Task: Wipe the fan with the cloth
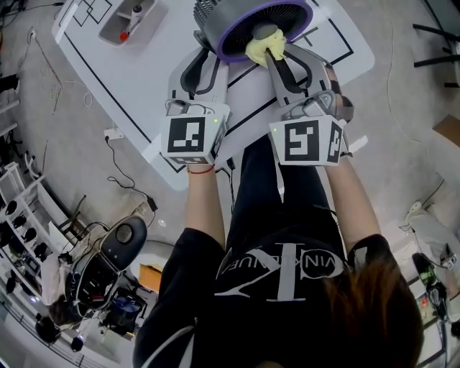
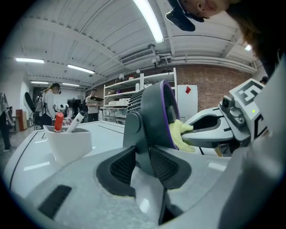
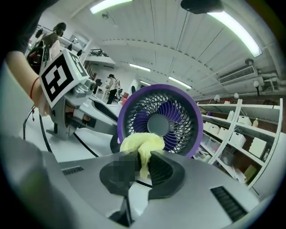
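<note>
A small grey fan [image 1: 255, 25] with a purple front ring [image 3: 157, 119] stands on the white table [image 1: 136, 79]. My left gripper [image 1: 208, 61] is shut on the fan's grey stand [image 2: 139, 136], seen edge-on between its pads in the left gripper view. My right gripper [image 1: 277, 56] is shut on a yellow cloth [image 1: 262, 49], bunched between the pads [image 3: 142, 150] and held against the lower part of the fan's front grille. The cloth [image 2: 181, 134] also shows in the left gripper view, pressed against the purple ring.
A white tray [image 1: 126, 21] holding a red-capped item and a white tube sits at the table's far left, also seen as the tray [image 2: 67, 143] left of the fan. Black lines mark the tabletop. Shelving [image 3: 243, 134] stands behind. Cables and equipment lie on the floor [image 1: 86, 266].
</note>
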`<act>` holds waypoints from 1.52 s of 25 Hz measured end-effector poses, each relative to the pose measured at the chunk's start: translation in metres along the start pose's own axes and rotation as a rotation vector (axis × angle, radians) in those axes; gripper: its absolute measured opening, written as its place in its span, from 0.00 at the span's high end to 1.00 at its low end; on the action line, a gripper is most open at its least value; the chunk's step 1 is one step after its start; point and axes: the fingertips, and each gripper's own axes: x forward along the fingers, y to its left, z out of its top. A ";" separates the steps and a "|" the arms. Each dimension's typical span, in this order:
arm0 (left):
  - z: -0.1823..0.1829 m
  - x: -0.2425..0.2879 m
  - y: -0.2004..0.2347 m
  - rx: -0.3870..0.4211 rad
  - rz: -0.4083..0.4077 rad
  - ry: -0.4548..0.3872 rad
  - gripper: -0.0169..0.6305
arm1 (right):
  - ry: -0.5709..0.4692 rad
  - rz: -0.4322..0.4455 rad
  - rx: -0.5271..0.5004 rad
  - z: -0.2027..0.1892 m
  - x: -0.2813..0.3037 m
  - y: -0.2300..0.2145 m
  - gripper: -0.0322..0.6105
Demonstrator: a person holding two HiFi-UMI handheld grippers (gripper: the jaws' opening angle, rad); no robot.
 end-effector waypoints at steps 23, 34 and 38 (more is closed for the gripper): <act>0.004 -0.002 -0.009 0.002 0.002 -0.005 0.81 | -0.145 0.163 0.273 0.044 -0.012 0.017 0.89; 0.003 0.004 -0.029 0.006 0.016 -0.005 0.82 | -0.315 0.099 0.265 0.065 -0.040 -0.018 0.89; 0.005 0.000 -0.028 -0.005 0.019 -0.001 0.82 | -0.351 0.050 0.242 0.074 -0.057 -0.027 0.89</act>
